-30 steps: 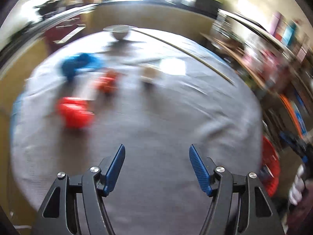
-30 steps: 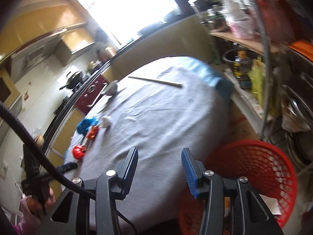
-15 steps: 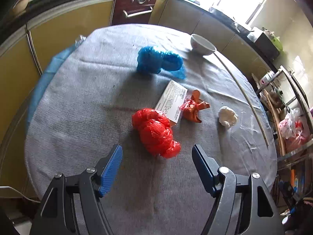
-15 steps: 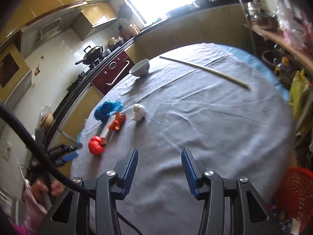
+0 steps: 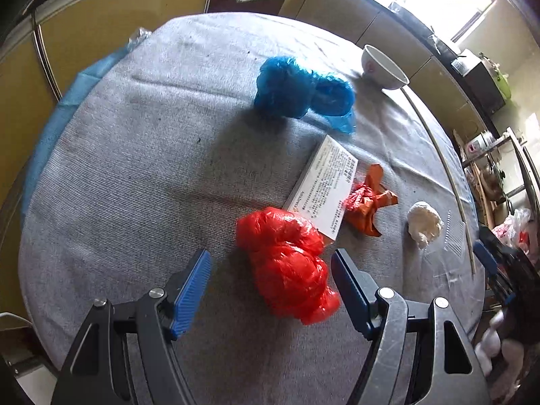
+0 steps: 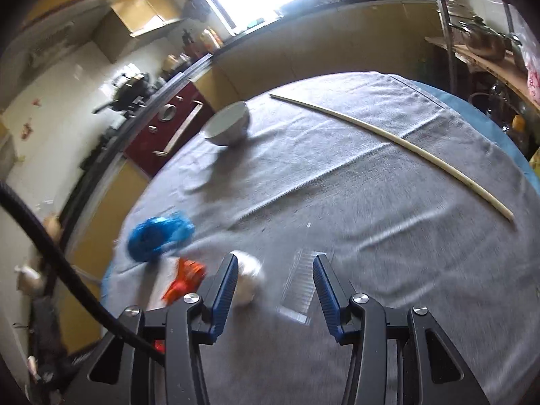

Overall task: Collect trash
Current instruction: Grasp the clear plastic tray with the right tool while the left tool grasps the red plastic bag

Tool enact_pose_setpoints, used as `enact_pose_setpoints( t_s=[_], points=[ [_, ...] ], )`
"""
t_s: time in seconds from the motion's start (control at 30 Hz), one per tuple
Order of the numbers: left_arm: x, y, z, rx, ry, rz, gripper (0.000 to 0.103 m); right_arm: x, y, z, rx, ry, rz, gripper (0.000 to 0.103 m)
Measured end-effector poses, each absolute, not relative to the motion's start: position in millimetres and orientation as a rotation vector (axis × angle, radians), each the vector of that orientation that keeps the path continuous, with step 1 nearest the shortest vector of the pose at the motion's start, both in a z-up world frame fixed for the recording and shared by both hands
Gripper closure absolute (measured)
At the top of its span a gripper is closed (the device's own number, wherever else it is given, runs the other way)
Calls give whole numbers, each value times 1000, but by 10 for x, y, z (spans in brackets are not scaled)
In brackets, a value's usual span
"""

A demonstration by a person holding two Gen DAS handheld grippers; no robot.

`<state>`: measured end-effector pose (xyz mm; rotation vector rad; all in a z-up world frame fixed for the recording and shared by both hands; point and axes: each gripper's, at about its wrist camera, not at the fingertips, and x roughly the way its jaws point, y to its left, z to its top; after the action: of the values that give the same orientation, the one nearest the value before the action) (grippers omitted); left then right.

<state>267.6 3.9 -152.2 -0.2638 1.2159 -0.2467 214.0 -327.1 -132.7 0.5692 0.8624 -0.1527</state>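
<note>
The left tool (image 5: 270, 290) stands wide around the red plastic bag (image 5: 287, 266), not touching. It looks soft and light; its bulging middle seems best to pinch

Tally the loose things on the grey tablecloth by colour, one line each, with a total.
Red bag: 1
Blue bag: 1
Orange wrapper: 1
White: 3, box, wad, bowl
Pale stick: 1
Clear plastic strip: 1
Total: 8

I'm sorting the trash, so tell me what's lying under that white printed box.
The white printed box rests on the grey tablecloth, its near corner overlapping the red plastic bag. The crumpled orange wrapper touches its side. Anything beneath is hidden.
</note>
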Motion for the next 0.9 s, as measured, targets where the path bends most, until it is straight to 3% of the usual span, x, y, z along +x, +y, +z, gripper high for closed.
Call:
enact_pose_setpoints(
  t_s=[0.23, 0.3, 0.33, 0.53, 0.6, 0.77, 0.9],
  points=[
    [2715, -67, -1638, -249, 1244, -261, 30, 2466, -3365, -1643, 660, 921, -198, 53],
    [2706, -133, -1659, -229, 1250, -275, 37, 2530, -3313, -1657, 647, 933, -204, 53],
    [2703, -152, -1667, -222, 1253, -279, 45, 2585, -3278, -1658, 628, 941, -216, 53],
    [2656, -185, -1654, -190, 1241, -286, 54, 2853, -3225, -1803, 510, 1072, -343, 54],
    [2616, -166, -1650, -184, 1238, -295, 54, 2855, -3236, -1854, 489, 1094, -344, 63],
    [2477, -110, -1620, -177, 1222, -325, 55, 2617, -3471, -1872, 521, 1074, -302, 75],
    [2294, -116, -1551, -167, 1209, -372, 55, 2218, -3657, -1830, 605, 1034, -235, 78]
  ],
)
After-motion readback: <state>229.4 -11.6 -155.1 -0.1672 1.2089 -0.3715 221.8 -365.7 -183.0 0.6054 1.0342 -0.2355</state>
